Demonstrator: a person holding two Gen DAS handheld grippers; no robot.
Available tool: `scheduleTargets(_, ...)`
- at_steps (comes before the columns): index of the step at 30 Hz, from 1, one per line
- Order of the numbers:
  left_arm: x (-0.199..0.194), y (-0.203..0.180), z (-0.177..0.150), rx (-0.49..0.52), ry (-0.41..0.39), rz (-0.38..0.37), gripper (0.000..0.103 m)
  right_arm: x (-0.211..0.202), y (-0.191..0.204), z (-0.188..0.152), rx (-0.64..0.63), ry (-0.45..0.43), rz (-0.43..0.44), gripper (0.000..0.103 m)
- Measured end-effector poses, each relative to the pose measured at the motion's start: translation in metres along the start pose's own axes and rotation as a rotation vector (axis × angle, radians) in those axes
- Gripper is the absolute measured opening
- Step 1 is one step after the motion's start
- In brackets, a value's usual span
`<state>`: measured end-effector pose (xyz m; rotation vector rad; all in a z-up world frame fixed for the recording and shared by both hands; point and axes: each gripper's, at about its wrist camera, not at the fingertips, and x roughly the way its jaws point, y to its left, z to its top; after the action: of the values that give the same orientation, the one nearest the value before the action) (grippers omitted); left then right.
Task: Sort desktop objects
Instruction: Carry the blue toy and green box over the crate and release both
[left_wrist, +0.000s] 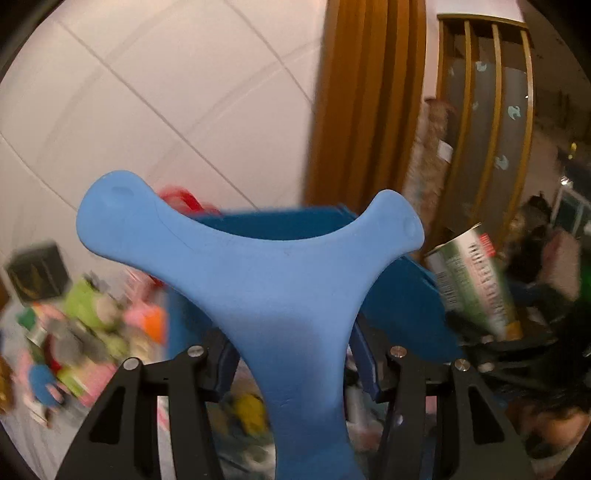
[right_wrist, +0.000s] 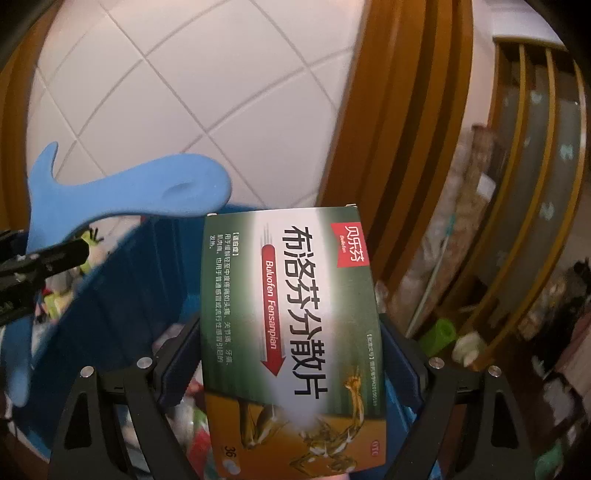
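My left gripper (left_wrist: 291, 373) is shut on a light blue three-armed rubber toy (left_wrist: 258, 280) and holds it up in front of a dark blue bin (left_wrist: 402, 306). My right gripper (right_wrist: 291, 365) is shut on a green and orange medicine box (right_wrist: 291, 325) with Chinese print, held above the same blue bin (right_wrist: 122, 280). The blue toy (right_wrist: 122, 192) and the left gripper's black fingers (right_wrist: 55, 258) show at the left of the right wrist view. The box (left_wrist: 472, 273) shows at the right of the left wrist view.
A blurred heap of colourful toys (left_wrist: 88, 317) lies left of the bin. More items lie inside the bin (right_wrist: 192, 424). A white tiled wall (left_wrist: 147, 110) and a wooden door frame (left_wrist: 365, 103) stand behind. A green item (right_wrist: 439, 332) lies at the right.
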<state>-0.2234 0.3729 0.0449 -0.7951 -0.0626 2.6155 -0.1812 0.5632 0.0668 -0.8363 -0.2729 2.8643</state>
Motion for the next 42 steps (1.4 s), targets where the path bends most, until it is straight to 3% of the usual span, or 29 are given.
scheduleTargets(7, 0.027, -0.032, -0.014, 0.029, 0.085, 0.052, 0.052, 0.023, -0.028, -0.027, 0.015, 0.082, 0.052, 0.088)
scheduleTargets(14, 0.041, -0.042, -0.021, 0.057, 0.116, 0.150, 0.058, 0.026, -0.037, -0.037, 0.009, 0.091, 0.062, 0.089)
scheduleTargets(16, 0.043, -0.042, -0.023, 0.062, 0.115, 0.173, 0.069, 0.027, -0.038, -0.038, 0.013, 0.085, 0.064, 0.090)
scheduleTargets(17, 0.042, -0.042, -0.024, 0.062, 0.111, 0.180, 0.071, 0.028, -0.042, -0.038, 0.015, 0.079, 0.066, 0.091)
scheduleTargets(19, 0.041, -0.042, -0.024, 0.060, 0.105, 0.191, 0.074, 0.028, -0.044, -0.037, 0.018, 0.071, 0.066, 0.103)
scheduleTargets(21, 0.039, -0.042, -0.025, 0.065, 0.096, 0.199, 0.077, 0.027, -0.048, -0.036, 0.014, 0.061, 0.066, 0.103)
scheduleTargets(32, 0.018, -0.046, -0.032, 0.090, 0.042, 0.232, 0.078, 0.018, -0.044, -0.048, 0.022, 0.058, 0.089, 0.103)
scheduleTargets(42, -0.012, -0.027, -0.043, 0.049, -0.008, 0.261, 0.078, 0.011, -0.025, -0.061, 0.029, 0.063, 0.142, 0.103)
